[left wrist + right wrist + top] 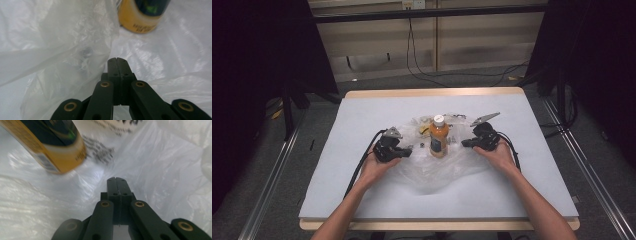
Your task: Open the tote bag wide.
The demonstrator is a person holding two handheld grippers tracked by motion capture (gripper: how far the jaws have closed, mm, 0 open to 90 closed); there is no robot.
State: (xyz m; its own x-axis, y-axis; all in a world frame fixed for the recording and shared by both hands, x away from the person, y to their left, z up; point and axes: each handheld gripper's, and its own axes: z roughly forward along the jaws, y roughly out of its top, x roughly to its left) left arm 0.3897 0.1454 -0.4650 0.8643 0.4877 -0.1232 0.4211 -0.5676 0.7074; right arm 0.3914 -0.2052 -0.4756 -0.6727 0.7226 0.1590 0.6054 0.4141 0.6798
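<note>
On the tabletop [362, 115], both hand-held grippers, left [408, 151] and right [465, 143], sit with jaws together, empty. Between them the bottle [439, 136] looks rigid but tippy on the slippery plastic bag [432, 172]; grip mid-body.

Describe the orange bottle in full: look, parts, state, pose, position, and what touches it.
The orange bottle looks like clear plastic filled with orange liquid, with a white cap and a dark label band around its middle. It stands upright, capped, on the crumpled clear plastic bag near the table's centre, between the left gripper and right gripper. Neither touches it.
</note>
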